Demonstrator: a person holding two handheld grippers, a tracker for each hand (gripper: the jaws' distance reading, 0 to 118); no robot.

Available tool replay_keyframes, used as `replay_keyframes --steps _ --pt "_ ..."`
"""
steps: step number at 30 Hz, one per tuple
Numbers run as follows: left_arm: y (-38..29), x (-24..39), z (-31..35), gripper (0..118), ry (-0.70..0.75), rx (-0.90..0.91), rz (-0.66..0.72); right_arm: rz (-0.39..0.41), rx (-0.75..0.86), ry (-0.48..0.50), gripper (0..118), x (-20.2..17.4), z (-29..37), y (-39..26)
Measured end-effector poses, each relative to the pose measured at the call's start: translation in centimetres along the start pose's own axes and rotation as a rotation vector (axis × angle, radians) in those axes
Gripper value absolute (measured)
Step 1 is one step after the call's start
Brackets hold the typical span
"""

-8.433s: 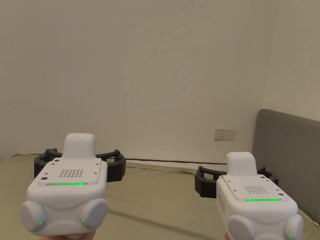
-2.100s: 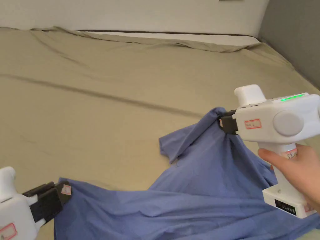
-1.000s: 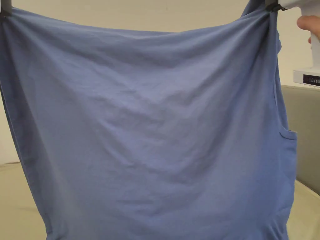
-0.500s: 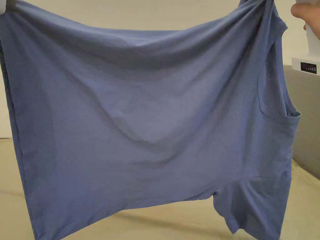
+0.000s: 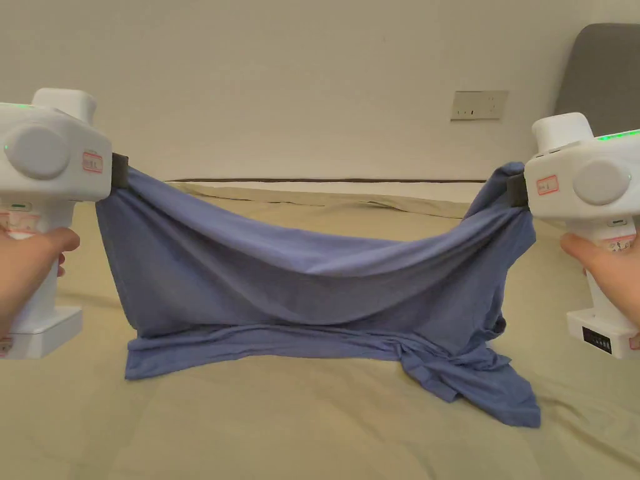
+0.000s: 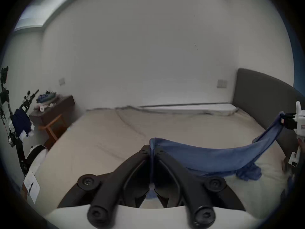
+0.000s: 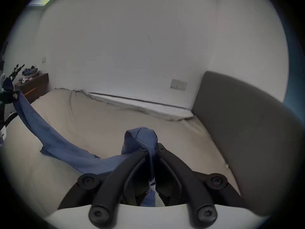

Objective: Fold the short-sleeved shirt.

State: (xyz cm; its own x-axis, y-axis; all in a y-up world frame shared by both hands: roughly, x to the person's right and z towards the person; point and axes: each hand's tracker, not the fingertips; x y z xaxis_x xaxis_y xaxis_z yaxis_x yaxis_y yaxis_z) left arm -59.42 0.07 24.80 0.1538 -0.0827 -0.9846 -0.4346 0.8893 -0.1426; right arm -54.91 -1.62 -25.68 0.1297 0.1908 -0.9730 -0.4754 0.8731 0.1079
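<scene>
Shirt (image 5: 300,281) sags between both claws above the bed (image 5: 312,431), its lower edge resting there. Left claw (image 6: 152,148) and right claw (image 7: 151,148) each pinch a corner.

The bed (image 5: 281,425) carries everything here, spread with a tan sheet (image 5: 375,250) that shows long creases and a rumpled far edge where a strip of white mattress (image 5: 350,186) lies bare along the wall. A grey headboard (image 7: 244,133) stands at its right side. Directly on the sheet lies the lower part of the blue shirt (image 5: 312,300): its bottom edge rests flat on the left, and on the right a bunched, crumpled fold trails toward the near side, while the rest of the cloth is lifted clear of the bed.
</scene>
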Motion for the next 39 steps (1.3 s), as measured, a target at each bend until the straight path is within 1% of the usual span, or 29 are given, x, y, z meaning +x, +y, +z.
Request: replay_keyframes --steps 3,6,8,9,10,11,12,13,14,18,25,29,30,33,35,37,39 --pt "-2.6 0.2 -0.1 0 -0.028 -0.023 0.010 -0.043 -0.013 0.043 5 0.4 0.3 -2.4" --pt "-5.7 0.5 1.8 0 -0.087 -0.034 -0.001 -0.079 -0.006 0.103 5 0.3 3.4 -5.9" --pt "-8.4 0.5 3.8 0 -0.091 -0.055 -0.004 -0.077 -0.012 0.097 5 -0.1 6.0 -9.1" --pt "-9.9 0.3 5.0 0 -0.112 -0.078 0.001 -0.100 -0.013 0.125 5 0.0 7.3 -11.0" --pt "-11.3 0.2 6.2 0 -0.127 -0.097 -0.007 -0.105 -0.033 0.133 5 0.1 8.5 -12.5" --pt "-12.9 0.1 7.6 0 -0.125 -0.095 -0.010 -0.134 -0.041 0.146 5 0.2 9.8 -14.2" --pt "-14.4 0.0 9.2 0 -0.124 -0.121 -0.035 -0.158 -0.062 0.153 5 -0.3 12.0 -16.4" --pt "-16.0 0.2 10.7 0 -0.126 -0.118 -0.022 -0.169 -0.070 0.160 5 -0.3 13.4 -17.9" --pt "-17.6 0.1 12.3 0 -0.138 -0.144 -0.038 -0.175 -0.069 0.153 5 -0.2 14.9 -19.6" --pt "-22.7 0.1 19.2 0 -0.104 -0.161 -0.061 -0.181 -0.104 0.160 5 -0.4 21.7 -24.4" --pt "-31.1 -1.0 29.1 0 -0.078 -0.205 0.088 -0.193 -0.183 0.159 5 0.2 32.6 -33.1" --pt "-34.1 -1.3 33.5 0 -0.052 -0.256 0.072 -0.214 -0.221 0.164 5 1.3 37.3 -36.7" --pt "-34.6 -1.3 34.0 0 -0.046 -0.269 0.057 -0.213 -0.229 0.168 5 1.5 38.1 -37.4" --pt "-36.9 -0.7 34.5 0 -0.044 -0.374 0.053 -0.166 -0.290 0.155 5 1.4 38.9 -38.9" --pt "-38.4 0.2 34.5 0 -0.055 -0.401 0.034 -0.157 -0.307 0.151 5 1.1 39.0 -39.7" --pt "-39.5 0.7 33.7 0 -0.037 -0.439 -0.009 -0.153 -0.331 0.153 5 0.8 38.5 -40.0" --pt "-39.5 0.7 32.9 0 -0.036 -0.452 -0.020 -0.135 -0.342 0.152 5 0.2 37.9 -39.9"
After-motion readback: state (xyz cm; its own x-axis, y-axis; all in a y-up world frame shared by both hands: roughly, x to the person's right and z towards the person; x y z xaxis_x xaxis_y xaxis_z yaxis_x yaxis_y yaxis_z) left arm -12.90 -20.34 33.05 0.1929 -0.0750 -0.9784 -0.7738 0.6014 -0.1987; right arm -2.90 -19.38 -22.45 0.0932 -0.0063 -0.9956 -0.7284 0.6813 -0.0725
